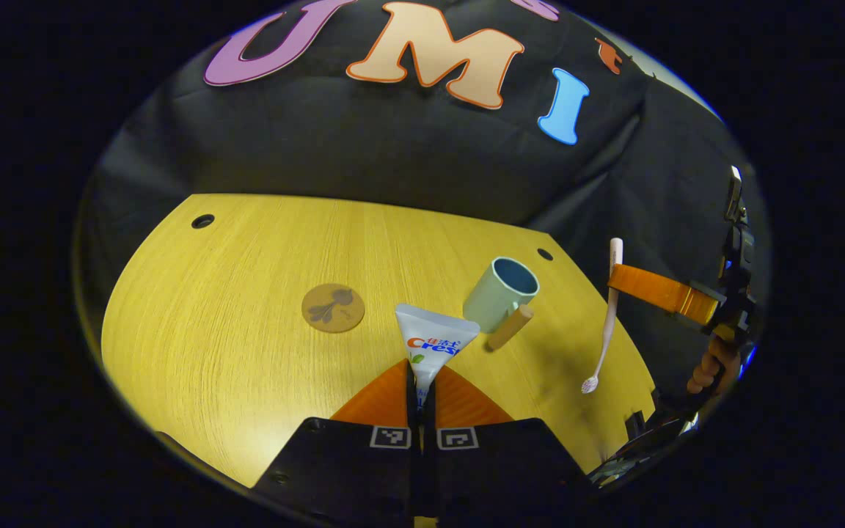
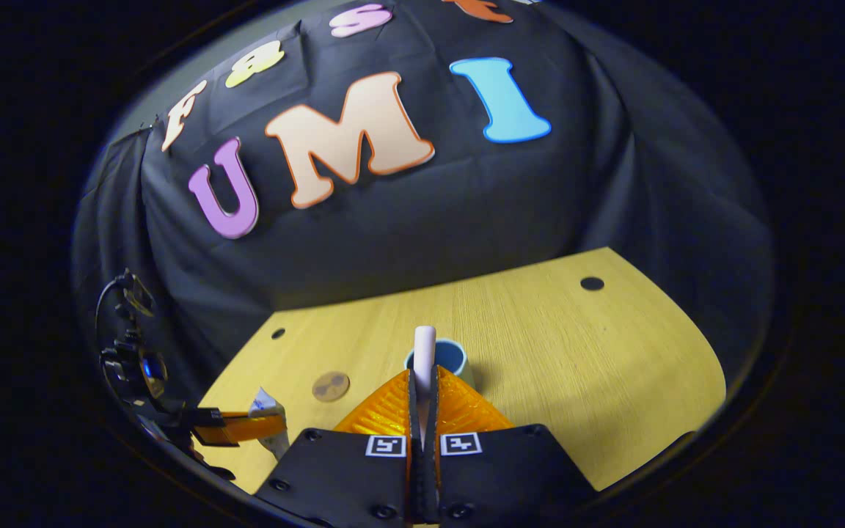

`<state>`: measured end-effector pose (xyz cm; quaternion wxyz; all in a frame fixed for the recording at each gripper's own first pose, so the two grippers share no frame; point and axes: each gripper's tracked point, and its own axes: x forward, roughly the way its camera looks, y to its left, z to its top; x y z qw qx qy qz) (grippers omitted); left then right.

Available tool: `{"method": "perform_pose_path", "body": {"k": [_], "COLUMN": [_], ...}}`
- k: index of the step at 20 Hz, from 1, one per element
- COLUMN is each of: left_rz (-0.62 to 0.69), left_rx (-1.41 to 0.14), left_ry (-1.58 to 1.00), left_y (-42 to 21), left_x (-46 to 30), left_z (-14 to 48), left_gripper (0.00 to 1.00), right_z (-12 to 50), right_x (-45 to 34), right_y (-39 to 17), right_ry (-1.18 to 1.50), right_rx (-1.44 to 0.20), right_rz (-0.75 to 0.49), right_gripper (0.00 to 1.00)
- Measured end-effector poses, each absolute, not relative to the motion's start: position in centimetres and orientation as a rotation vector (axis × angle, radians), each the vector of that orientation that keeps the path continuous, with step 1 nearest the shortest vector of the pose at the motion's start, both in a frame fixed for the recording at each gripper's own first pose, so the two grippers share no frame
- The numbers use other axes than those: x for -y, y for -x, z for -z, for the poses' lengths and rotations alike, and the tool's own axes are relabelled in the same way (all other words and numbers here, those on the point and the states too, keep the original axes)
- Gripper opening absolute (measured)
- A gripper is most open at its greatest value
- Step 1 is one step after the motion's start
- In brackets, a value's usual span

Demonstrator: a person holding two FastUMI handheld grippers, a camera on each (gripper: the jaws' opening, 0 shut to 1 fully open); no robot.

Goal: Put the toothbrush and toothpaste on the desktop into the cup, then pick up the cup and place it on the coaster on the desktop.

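Two handheld grippers are lifted above a yellow wooden desktop [image 1: 232,330], each carrying one item.

In the left gripper view, going left to right: a round brown coaster [image 1: 333,308] lies flat at about 10 o'clock from the left gripper [image 1: 421,396], whose orange fingers are clenched on the toothpaste [image 1: 433,341] tube, its flat crimped end pointing away. Just beyond, at 1 o'clock, a pale green cup [image 1: 499,293] with a wooden handle stands on the desk, empty as far as its blue inside shows. Farther right, at 3 o'clock, the right gripper [image 1: 631,284] pinches a white toothbrush [image 1: 607,323] near its handle end, head hanging down in the air, with a hand [image 1: 712,367] below.

The right gripper view looks along the brush handle straight toward the cup's mouth, and shows the toothpaste from its far side at 8 o'clock.

Judging by this, both items are picked up and none is in the cup. Next, each must be carried over the rim, tipped upright and let go, one at a time.
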<state>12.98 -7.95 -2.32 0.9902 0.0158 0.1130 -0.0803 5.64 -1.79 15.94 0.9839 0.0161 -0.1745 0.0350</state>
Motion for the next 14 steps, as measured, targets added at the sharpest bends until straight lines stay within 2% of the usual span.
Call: {"method": "perform_pose_path", "body": {"k": [8,11,14], "left_rz": [0.214,0.234,0.276], "left_rx": [-0.030,0.042,0.182], "left_ry": [0.025,0.034,0.029], "left_y": [-16.7,-18.0,-19.4], "left_x": [10.8,11.4,12.8], "left_z": [-3.1,-4.8,-8.2], "left_gripper": [0.00,0.00,0.00], "right_z": [-25.1,-25.9,-24.2], "right_x": [0.9,1.4,2.2], "right_y": [-9.1,-11.4,-14.7], "right_ry": [-0.098,-0.073,0.022], "right_rx": [0.607,0.653,0.639], "right_rz": [-0.176,-0.171,-0.122], "right_gripper": [0.02,0.02,0.03]}}
